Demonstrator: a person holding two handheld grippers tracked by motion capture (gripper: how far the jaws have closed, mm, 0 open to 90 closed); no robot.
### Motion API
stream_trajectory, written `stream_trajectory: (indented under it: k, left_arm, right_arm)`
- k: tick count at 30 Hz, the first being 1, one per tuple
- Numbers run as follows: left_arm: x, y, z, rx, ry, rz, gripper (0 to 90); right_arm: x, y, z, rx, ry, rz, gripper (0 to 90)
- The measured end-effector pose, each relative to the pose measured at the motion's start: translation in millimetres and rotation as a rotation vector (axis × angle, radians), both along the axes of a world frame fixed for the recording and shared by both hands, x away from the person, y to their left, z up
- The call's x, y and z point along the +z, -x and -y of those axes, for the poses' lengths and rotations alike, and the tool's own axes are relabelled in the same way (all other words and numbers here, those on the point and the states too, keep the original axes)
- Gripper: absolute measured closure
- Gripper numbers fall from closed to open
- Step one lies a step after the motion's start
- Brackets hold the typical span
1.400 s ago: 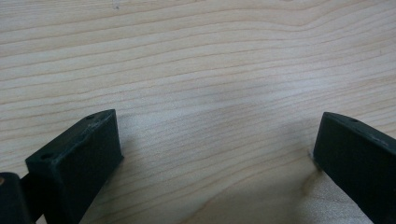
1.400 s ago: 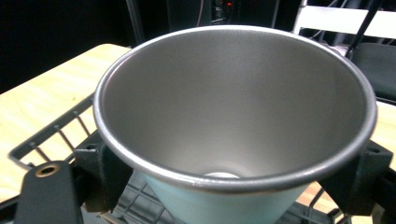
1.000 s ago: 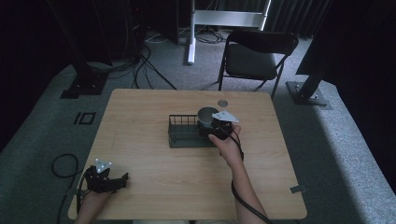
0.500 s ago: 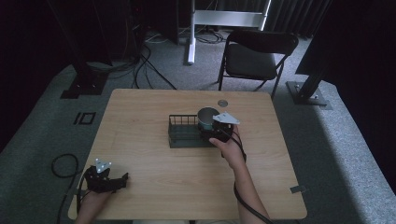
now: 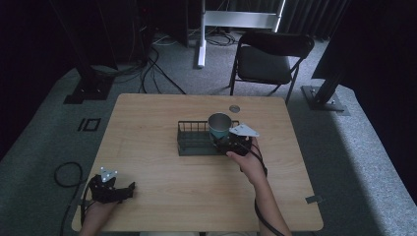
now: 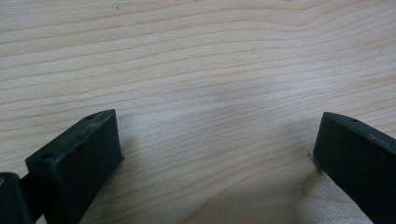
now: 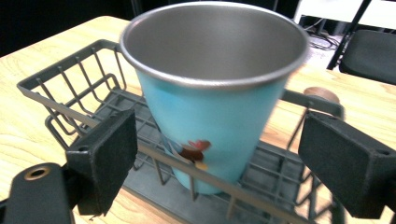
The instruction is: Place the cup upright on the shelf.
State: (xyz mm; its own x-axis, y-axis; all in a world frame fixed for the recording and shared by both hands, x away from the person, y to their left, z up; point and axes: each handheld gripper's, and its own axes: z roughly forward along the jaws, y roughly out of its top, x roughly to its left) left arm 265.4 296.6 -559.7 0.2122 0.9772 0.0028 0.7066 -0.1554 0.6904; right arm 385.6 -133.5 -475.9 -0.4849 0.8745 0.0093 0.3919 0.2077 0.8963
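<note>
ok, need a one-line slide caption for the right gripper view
Open right gripper facing a blue metal cup standing upright in the wire basket.

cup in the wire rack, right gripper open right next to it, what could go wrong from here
The cup stands upright at the right end of the wire rack, and the right gripper is open astride it. Pulling back crooked could clip the cup and tip it. A jaw might also snag the rack's front rail and drag it.

In the right gripper view, the base of the cup [image 7: 212, 116] is hidden behind the wires of the rack [image 7: 70, 86], and its right rim is blurred. In the high view, the right claw [image 5: 227, 145] is largely covered by its grey plate.
</note>
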Motion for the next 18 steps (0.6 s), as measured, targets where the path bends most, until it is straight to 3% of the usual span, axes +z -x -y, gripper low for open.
stream_trajectory:
  k: [18]
  left_arm:
    - [-0.1, 0.0, 0.0, 0.000, 0.000, 0.001, 1.4]
  right_arm:
    - [-12.7, 21.5, 32.0, -0.016, -0.013, -0.013, 11.5]
